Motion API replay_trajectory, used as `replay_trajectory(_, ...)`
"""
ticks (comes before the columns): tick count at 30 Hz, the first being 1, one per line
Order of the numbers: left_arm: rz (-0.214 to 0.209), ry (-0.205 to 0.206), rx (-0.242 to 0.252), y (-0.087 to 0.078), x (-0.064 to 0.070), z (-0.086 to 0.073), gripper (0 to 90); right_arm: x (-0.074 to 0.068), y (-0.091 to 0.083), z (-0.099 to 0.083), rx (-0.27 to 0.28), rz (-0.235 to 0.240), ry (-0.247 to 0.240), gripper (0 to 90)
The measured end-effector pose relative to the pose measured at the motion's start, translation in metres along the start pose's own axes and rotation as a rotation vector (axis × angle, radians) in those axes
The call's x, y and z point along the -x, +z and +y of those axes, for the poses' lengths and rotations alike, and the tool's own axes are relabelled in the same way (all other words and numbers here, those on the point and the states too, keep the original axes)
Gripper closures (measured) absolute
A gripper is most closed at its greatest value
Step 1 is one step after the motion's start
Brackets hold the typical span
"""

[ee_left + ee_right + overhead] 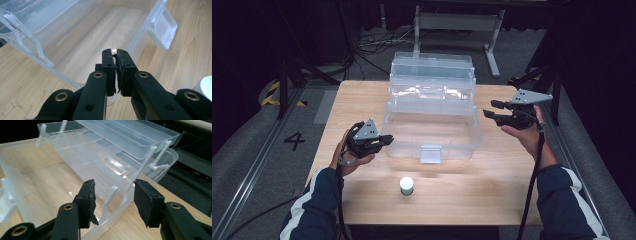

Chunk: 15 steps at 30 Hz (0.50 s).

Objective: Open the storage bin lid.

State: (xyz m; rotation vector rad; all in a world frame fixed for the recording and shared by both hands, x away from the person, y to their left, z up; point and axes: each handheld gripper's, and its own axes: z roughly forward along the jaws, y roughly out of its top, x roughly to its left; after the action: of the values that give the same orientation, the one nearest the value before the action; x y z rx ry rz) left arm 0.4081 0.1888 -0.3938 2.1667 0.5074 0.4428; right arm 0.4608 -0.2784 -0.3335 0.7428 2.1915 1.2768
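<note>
A clear plastic tiered box stands open in the middle of the wooden table, its trays stepped back and its bottom bin bare. A latch tab hangs on its front wall. My left gripper hovers at the box's front left corner, jaws shut with nothing between them. My right gripper is held at the box's right side, open, with the tray hinge arms showing between its jaws. A small white-capped jar stands on the table in front of the box; its edge is also in the left gripper view.
The wooden table has bare surface on both sides of the box. Beyond its far edge are a grey floor, cables and a metal stand. A rail runs along the floor on the left.
</note>
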Motion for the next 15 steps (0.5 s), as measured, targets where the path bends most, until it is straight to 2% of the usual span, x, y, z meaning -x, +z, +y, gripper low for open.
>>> replay_trajectory(6,0.008,0.005,-0.004,-0.003,0.001,0.0,85.8,-0.014,-0.004,-0.009,-0.003,0.043,0.002,50.6)
replay_trajectory(15,0.031,0.015,0.006,-0.016,0.005,0.001,85.5,-0.024,-0.006,-0.017,-0.017,0.076,0.002,49.7)
